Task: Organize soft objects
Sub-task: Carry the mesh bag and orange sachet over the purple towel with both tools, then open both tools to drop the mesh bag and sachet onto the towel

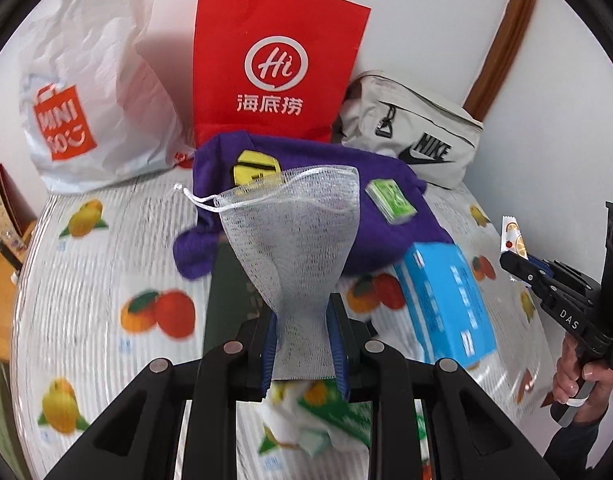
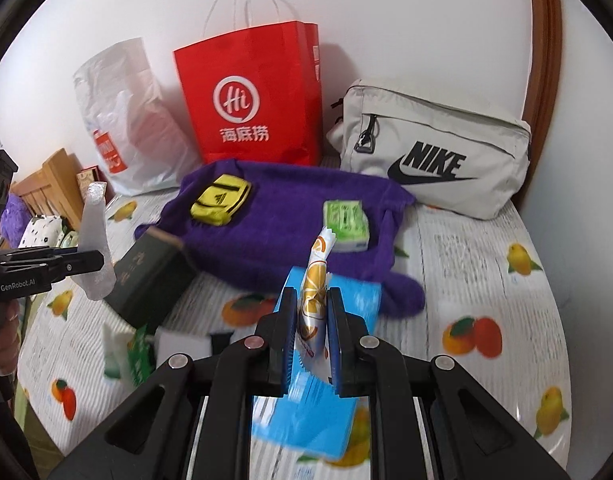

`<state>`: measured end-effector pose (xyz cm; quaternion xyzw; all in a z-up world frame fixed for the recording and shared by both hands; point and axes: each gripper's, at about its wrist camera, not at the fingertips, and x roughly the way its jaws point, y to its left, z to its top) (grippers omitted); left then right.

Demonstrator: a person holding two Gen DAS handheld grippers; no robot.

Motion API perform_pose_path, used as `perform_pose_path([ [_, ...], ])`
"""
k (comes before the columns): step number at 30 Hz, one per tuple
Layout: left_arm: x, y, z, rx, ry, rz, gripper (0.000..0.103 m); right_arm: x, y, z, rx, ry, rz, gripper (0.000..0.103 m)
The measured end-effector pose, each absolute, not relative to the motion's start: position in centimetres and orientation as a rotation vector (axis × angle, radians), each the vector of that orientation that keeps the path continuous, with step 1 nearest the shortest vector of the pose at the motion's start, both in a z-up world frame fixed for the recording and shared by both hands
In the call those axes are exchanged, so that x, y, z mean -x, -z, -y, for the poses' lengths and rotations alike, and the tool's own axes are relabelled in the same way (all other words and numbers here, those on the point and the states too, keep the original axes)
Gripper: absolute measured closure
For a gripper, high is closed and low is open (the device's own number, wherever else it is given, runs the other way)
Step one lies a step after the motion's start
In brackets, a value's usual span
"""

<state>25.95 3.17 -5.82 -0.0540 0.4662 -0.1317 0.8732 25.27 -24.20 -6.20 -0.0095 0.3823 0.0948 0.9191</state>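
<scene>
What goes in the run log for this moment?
left claw: shut on mesh pouch | right claw: shut on orange-print sachet | both above table | purple cloth: on table

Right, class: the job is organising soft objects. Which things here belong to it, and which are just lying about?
In the job:
- white mesh drawstring pouch, shut in the left claw
- orange-print sachet, shut in the right claw
- purple towel
- green tissue pack

Lying about:
- red paper bag
- Nike bag
- dark green box
- blue box
</scene>
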Motion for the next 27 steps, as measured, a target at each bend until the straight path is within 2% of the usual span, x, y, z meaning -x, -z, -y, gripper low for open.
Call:
perform_pose_path([
  [12, -35.1, 6.7, -3.0, 0.103, 0.273, -0.987, 0.080, -33.8, 7.6, 24.2, 0.035, -0.183, -0.811, 0.088],
  [27, -42.3, 12.4, -1.4, 0.085, 0.293, -1.114, 0.080, -40.4, 12.9, 24.3, 0.038, -0.193, -1.015, 0.086],
])
